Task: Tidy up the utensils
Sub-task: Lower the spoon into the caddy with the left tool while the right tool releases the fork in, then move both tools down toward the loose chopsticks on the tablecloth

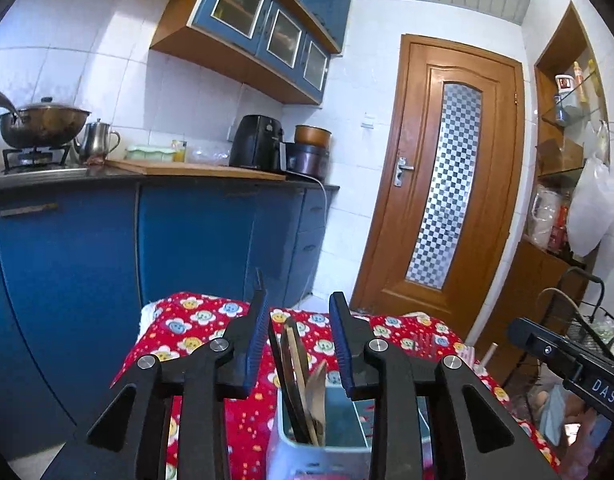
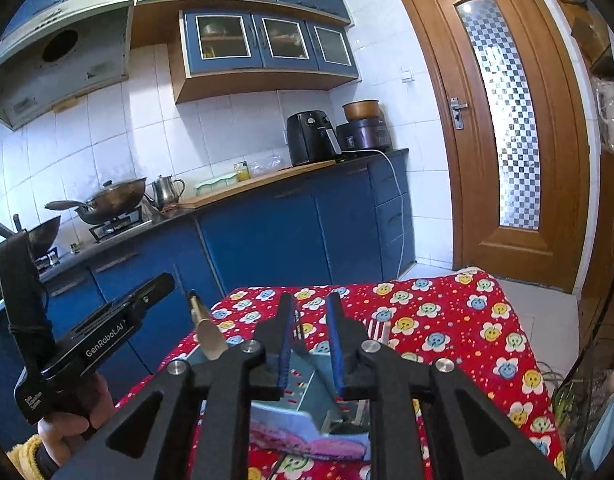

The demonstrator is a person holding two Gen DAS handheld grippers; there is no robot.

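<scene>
A pale blue utensil holder [image 1: 339,440] stands on the red flowered cloth [image 1: 195,328] with wooden utensils [image 1: 303,376] upright in it. My left gripper [image 1: 299,340] is open above the holder, its jaws on either side of the wooden utensils and apart from them. In the right wrist view the holder [image 2: 307,392] sits under my right gripper [image 2: 313,336], which is open and empty. A wooden spoon [image 2: 209,338] sticks up at the holder's left. A fork [image 2: 379,330] lies on the cloth to the right.
The blue kitchen counter [image 2: 267,184] with woks, a kettle and an air fryer runs behind the table. A wooden door [image 2: 503,120] is at the right. A wire rack [image 1: 587,320] stands right of the table. The left gripper's body [image 2: 87,344] shows at left.
</scene>
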